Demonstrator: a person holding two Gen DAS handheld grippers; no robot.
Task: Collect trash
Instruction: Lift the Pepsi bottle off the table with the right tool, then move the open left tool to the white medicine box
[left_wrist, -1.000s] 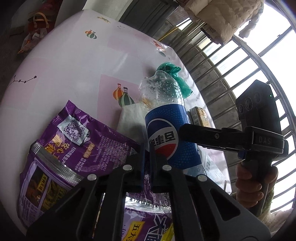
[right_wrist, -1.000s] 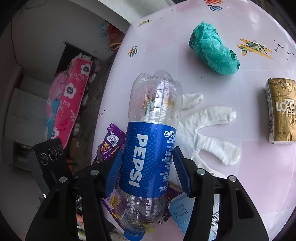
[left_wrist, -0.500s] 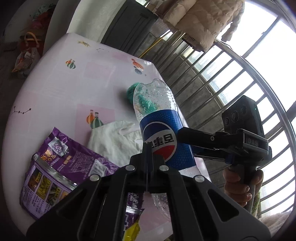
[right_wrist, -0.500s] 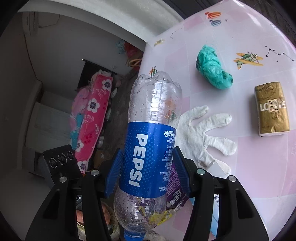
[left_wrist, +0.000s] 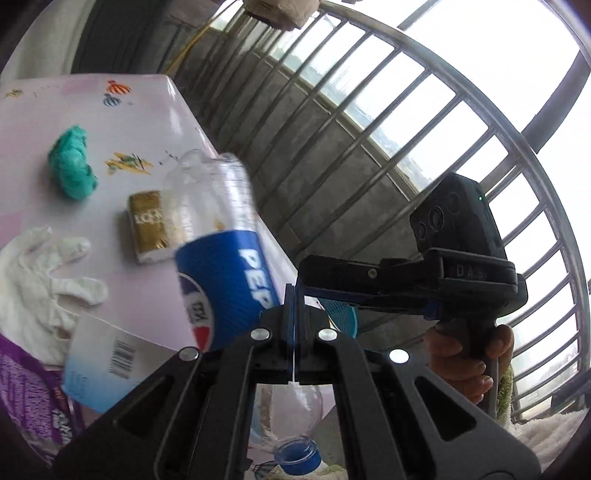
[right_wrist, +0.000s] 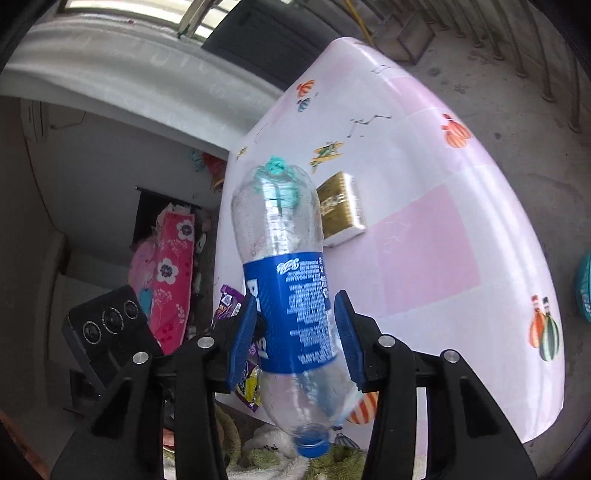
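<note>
My right gripper (right_wrist: 295, 328) is shut on an empty Pepsi bottle (right_wrist: 288, 288) with a blue label. It holds the bottle cap down in the air beside the table. The bottle also shows in the left wrist view (left_wrist: 221, 251), with the right gripper (left_wrist: 332, 291) behind it. My left gripper (left_wrist: 294, 332) is shut and empty, near the bottle. On the pink table (right_wrist: 443, 221) lie a teal plastic wad (left_wrist: 72, 173), a gold carton (left_wrist: 149, 225), a white glove (left_wrist: 33, 280), a white-blue box (left_wrist: 110, 362) and a purple snack bag (left_wrist: 26, 398).
A teal basket (right_wrist: 583, 288) shows at the right edge of the right wrist view, beyond the table. A metal window grille (left_wrist: 406, 129) stands behind the table. Green and white cloth (right_wrist: 266, 454) lies on the floor below the bottle.
The right gripper has lifted the bottle away from the table and swung it to the right. The left gripper has turned right too, so the table now lies on its left.
</note>
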